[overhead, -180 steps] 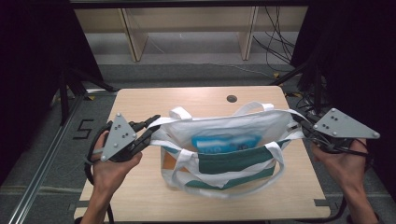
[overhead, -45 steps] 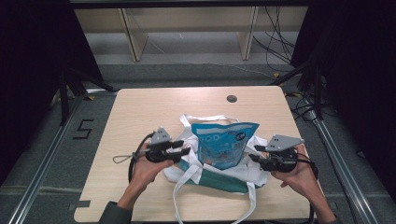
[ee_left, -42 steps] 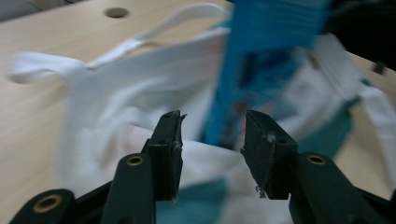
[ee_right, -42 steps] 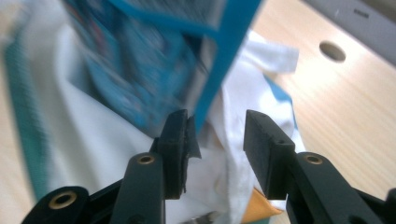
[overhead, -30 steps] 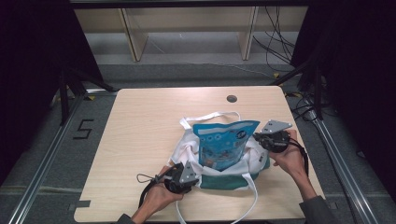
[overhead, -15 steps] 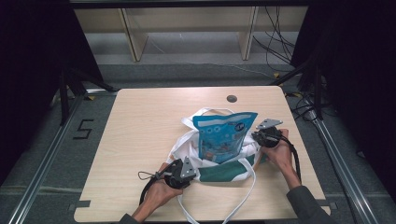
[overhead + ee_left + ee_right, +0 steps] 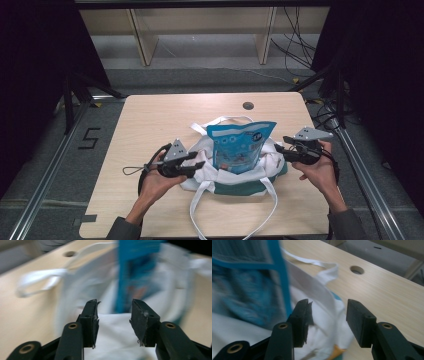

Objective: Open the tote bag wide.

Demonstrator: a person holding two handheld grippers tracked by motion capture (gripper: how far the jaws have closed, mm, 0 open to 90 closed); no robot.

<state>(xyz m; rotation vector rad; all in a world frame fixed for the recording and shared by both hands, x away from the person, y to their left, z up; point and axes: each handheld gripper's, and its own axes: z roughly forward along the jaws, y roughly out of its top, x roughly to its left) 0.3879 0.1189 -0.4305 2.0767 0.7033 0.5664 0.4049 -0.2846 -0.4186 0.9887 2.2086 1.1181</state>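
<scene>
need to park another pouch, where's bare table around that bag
Bare table runs along the far edge, from the left corner past the round hole, and down the whole left side. The near middle is crowded: tote bag with the blue pouch upright in it, straps trailing, left gripper and right gripper flanking.
</scene>
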